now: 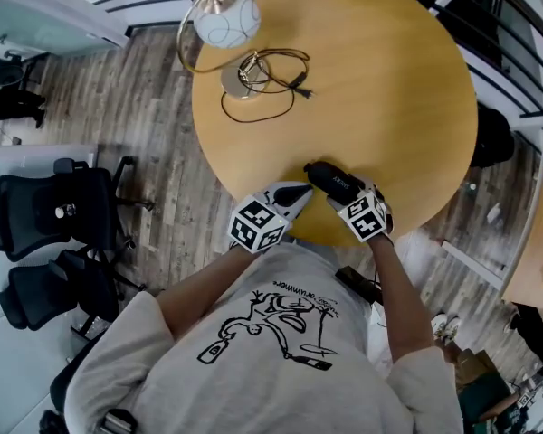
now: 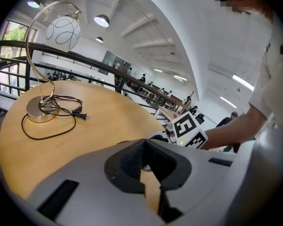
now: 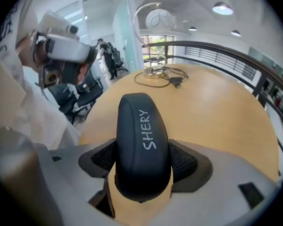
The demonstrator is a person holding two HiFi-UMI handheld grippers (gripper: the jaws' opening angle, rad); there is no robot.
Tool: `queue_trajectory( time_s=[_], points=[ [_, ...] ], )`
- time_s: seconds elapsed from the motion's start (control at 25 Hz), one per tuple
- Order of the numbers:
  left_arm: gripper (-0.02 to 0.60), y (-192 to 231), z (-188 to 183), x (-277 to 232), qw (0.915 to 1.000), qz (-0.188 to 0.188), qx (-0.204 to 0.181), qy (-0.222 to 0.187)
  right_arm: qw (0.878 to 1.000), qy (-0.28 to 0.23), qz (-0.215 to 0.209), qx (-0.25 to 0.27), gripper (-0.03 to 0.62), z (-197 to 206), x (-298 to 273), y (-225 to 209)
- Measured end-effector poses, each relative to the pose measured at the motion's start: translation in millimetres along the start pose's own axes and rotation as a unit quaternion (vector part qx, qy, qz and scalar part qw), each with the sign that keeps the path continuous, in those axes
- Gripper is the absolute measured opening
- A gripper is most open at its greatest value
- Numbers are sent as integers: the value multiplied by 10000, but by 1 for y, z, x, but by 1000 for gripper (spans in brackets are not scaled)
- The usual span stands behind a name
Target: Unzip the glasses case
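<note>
Straddled the glasses case (image 3: 141, 140), lying by the table's (image 1: 389, 80) near edge, with right gripper (image 3: 142, 166) jaws spread wide, pads seemingly just short of pressing its sides, and held left gripper (image 2: 144, 161) jaws shut, empty, just beside it.

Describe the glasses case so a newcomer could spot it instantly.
On the round wooden table, look at the near edge, opposite the lamp. Between the jaws of the right gripper lies the case: a black rounded oblong lettered SHERY in white, dark beside the pale left gripper.
</note>
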State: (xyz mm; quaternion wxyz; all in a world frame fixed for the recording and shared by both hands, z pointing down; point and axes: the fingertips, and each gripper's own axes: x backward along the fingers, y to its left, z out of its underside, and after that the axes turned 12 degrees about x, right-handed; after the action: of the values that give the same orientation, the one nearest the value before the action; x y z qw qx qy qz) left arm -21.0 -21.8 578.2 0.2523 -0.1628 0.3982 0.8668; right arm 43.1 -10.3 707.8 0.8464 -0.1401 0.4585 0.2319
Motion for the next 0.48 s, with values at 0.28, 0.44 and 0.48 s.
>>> queue_trajectory(
  time_s=[0.28, 0.44, 0.48],
  points=[
    [53, -26, -47, -1, 9944, 442, 760, -594, 9875, -1026, 556, -1062, 336, -52, 75, -36],
    [248, -43, -71, -4, 9819, 807, 1478, -861, 9745, -1475, 778, -1499, 336, -75, 110, -41],
    [258, -46, -75, -5, 9794, 876, 1585, -894, 9720, -1575, 808, -1548, 336, -81, 116, -40]
  ],
)
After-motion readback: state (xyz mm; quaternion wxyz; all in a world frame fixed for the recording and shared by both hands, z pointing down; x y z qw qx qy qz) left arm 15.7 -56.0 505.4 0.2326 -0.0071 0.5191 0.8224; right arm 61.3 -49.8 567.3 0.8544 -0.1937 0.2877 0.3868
